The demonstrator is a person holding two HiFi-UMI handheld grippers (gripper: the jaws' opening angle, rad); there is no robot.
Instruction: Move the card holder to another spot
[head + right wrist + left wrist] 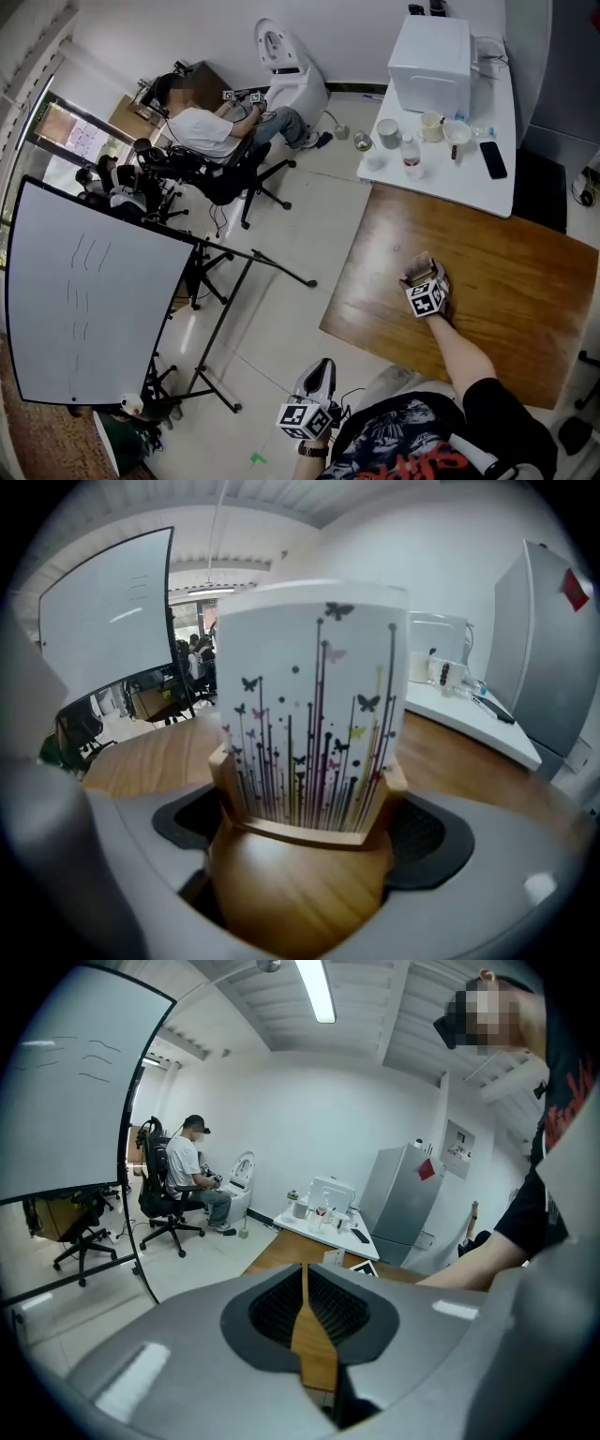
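Wooden card holder (pixel 298 883), upright, in right tongs (pixel 305 834)

The head view is looking steeply down at the table (pixel 506 309). The right gripper view is skimming it closely; the left is facing it from afar.

**Light and picture quality**

Bright, even room light; I see only faint shadows. Above my left gripper (pixel 305 1288) a ceiling tube (pixel 319 993) glares white. Both gripper views bow strongly and darken toward their round edges. Between the jaws of my right gripper (pixel 305 834) the card holder (pixel 309 724) reads soft, its rounded base blurred.
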